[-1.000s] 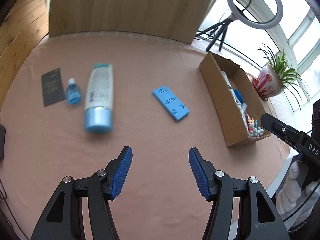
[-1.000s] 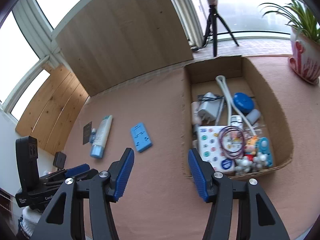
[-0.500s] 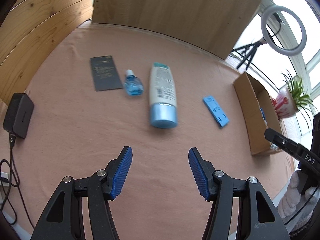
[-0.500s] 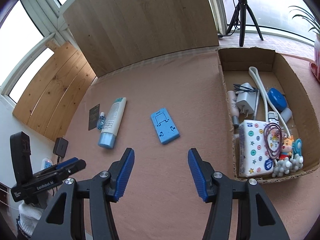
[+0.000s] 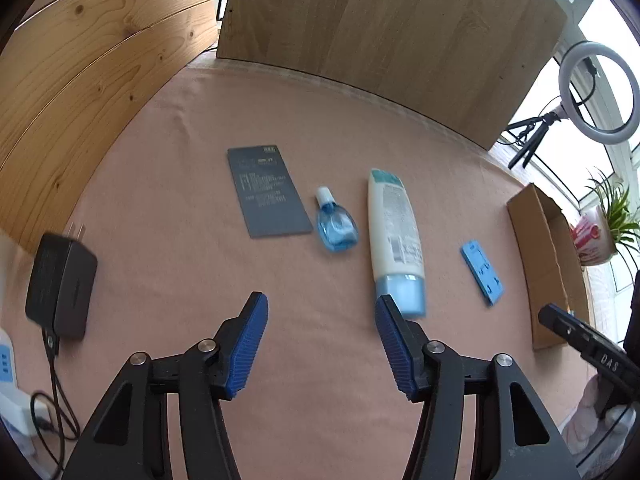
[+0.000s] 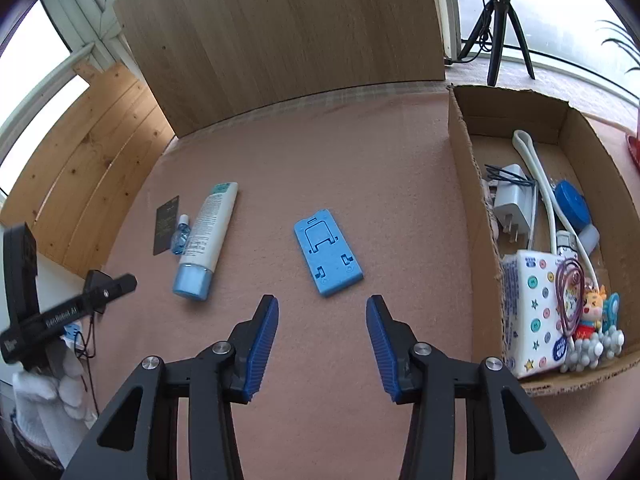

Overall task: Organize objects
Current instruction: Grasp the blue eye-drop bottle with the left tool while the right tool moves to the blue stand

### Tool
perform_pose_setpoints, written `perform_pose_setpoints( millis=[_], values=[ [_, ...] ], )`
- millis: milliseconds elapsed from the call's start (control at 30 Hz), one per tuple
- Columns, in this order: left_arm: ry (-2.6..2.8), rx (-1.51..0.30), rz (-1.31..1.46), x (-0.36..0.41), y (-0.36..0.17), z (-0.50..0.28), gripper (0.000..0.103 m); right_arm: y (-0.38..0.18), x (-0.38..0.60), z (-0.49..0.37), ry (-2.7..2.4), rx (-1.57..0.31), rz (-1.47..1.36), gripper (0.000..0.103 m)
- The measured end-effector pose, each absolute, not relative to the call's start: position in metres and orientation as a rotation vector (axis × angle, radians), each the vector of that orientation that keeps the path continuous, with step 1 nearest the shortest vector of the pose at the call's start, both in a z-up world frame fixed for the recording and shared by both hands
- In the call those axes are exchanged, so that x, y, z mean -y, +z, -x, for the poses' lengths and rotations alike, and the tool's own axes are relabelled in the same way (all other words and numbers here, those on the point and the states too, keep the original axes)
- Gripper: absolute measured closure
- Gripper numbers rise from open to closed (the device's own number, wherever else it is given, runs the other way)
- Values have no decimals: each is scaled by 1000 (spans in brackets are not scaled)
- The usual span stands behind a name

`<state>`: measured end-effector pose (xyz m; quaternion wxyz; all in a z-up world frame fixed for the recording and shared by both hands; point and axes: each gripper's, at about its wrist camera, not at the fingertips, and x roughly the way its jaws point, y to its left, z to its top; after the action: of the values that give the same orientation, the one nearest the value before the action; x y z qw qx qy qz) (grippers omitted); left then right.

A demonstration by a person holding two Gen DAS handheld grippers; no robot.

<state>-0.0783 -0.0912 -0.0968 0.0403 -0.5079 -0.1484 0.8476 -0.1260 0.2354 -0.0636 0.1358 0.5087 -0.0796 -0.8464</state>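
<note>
Left wrist view: the left gripper (image 5: 318, 338) gapes wide and empty, aimed at the loose items; the tube (image 5: 394, 236) at one o'clock sits closer than half a second ago. Right wrist view: the right gripper (image 6: 322, 344), equally spread and empty, faces the blue stand (image 6: 327, 257) at twelve, now nearer, ready for the cardboard box (image 6: 466, 184) at two o'clock.

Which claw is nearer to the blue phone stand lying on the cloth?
Right. The right claw hovers open just short of the blue phone stand; the left claw sits farther off, facing the tube.
</note>
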Motion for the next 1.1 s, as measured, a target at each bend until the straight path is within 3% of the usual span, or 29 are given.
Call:
perform_pose_setpoints(
  millis=[133, 933, 1100],
  values=[
    [2583, 439, 1558, 91, -100, 106, 61, -70, -230, 138, -2453, 175, -1495, 62],
    [2554, 348, 1671, 70, -136, 175, 62, -102, -207, 185, -2410, 30, -1563, 62],
    [2541, 319, 1673, 63, -139, 177, 67, -108, -198, 191, -2398, -37, -1575, 62]
  ],
)
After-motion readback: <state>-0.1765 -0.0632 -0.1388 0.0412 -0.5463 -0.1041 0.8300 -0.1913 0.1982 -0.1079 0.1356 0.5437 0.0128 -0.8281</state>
